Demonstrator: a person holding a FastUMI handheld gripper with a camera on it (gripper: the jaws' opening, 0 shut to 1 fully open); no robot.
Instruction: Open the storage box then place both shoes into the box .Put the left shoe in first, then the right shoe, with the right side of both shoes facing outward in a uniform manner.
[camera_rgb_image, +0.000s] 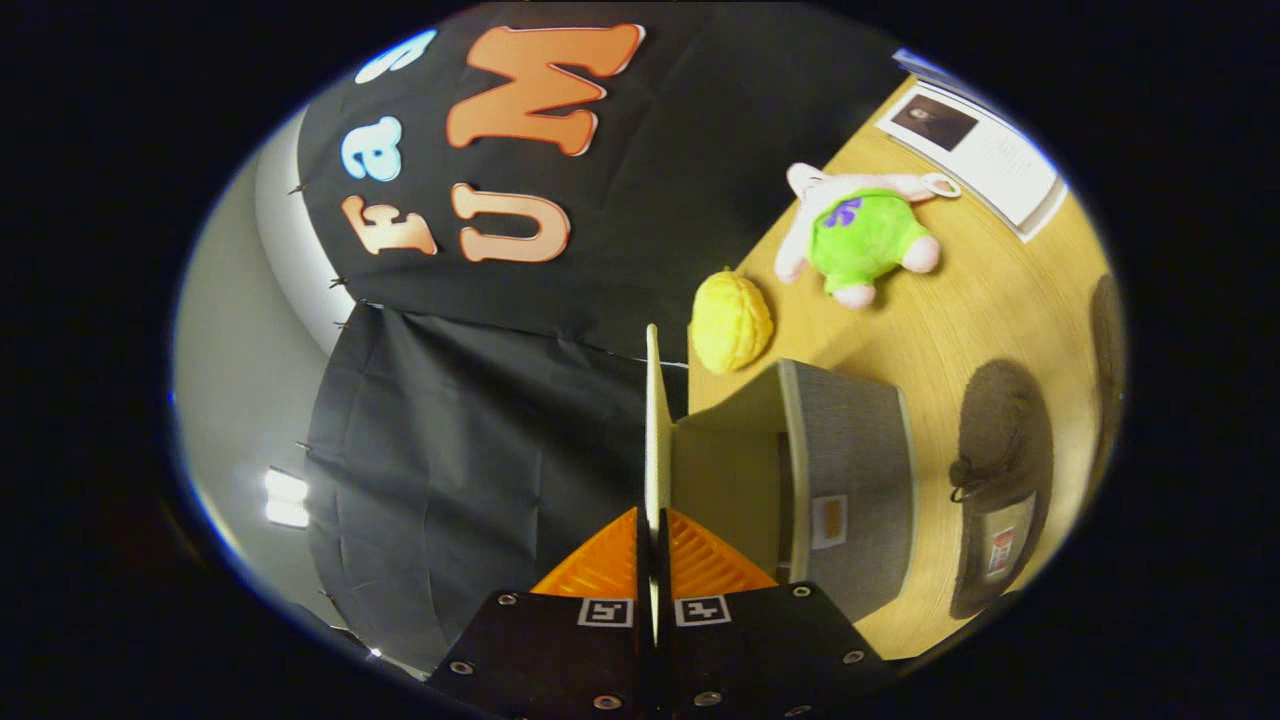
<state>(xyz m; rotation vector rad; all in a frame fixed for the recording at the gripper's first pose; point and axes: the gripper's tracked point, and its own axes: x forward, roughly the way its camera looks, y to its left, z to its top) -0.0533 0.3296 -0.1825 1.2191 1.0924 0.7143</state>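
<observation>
My gripper (652, 515) is shut on the storage box's thin cream lid (652, 420), which I see edge-on running straight ahead from between the fingers. The lid is lifted away from the grey fabric box (860, 480), whose cream rim and open mouth lie just beside the fingers. The whole view is rolled sideways. A dark shoe (1000, 490) lies on the wooden table (960, 320) beyond the box's far side. A second dark shoe (1105, 340) shows partly, further out past the first.
A yellow plush toy (730, 322) sits on the table just past the box, near the lid's tip. A pink and green plush toy (860, 235) lies further off, and a printed sheet (975, 150) beyond it. Black cloth hangs behind the table.
</observation>
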